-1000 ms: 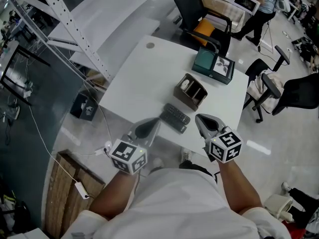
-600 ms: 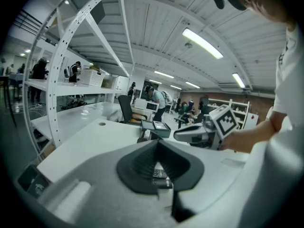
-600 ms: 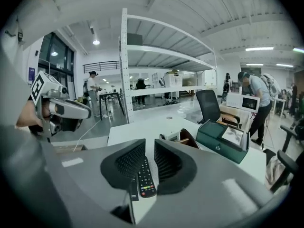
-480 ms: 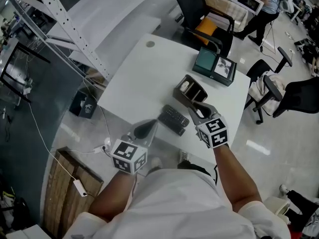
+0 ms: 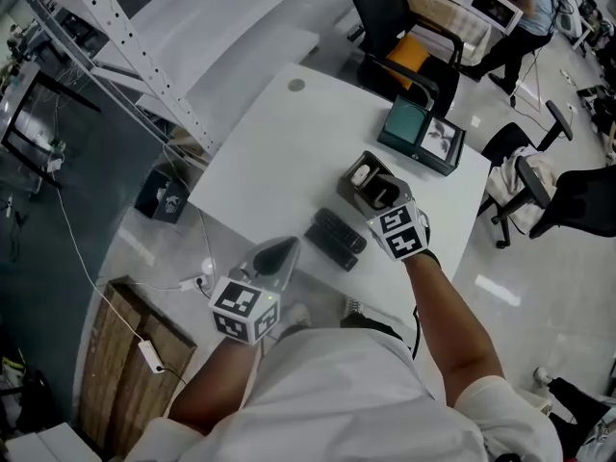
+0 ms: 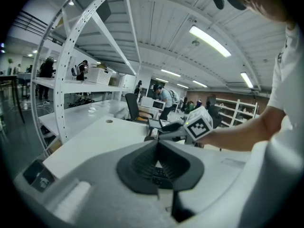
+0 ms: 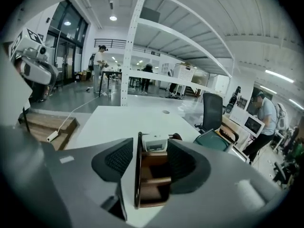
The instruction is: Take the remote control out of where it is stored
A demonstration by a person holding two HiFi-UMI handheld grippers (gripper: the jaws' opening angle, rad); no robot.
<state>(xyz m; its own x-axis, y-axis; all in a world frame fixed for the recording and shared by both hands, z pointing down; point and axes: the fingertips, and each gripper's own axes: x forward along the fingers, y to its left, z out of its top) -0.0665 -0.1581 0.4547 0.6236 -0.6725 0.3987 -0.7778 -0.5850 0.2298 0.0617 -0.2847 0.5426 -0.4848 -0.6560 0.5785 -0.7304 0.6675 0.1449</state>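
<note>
A brown open-topped holder [image 5: 369, 183] stands on the white table [image 5: 279, 152]. A white remote-like device [image 5: 361, 173] sits upright in its far compartment [image 7: 155, 143]. My right gripper [image 5: 383, 200] reaches over the holder's near end. Its jaws have just been opening, and the right gripper [image 7: 152, 149] now stands open with the holder between its pads; I see no pad pressing. A black remote with buttons [image 5: 337, 238] lies flat just left of the holder. My left gripper [image 5: 287, 245] hovers at the table's near edge, its tips meeting in the left gripper view [image 6: 157, 144].
A teal box [image 5: 421, 133] lies at the table's far right corner. Black office chairs [image 5: 390, 17] stand beyond the table and to its right. A white metal rack [image 5: 115, 37] runs along the left, and a wooden pallet [image 5: 111, 354] lies on the floor.
My right gripper has swung forward and left from the table's near edge to the brown holder, rolling as it went, and its jaws have opened. The left gripper has hardly moved.
</note>
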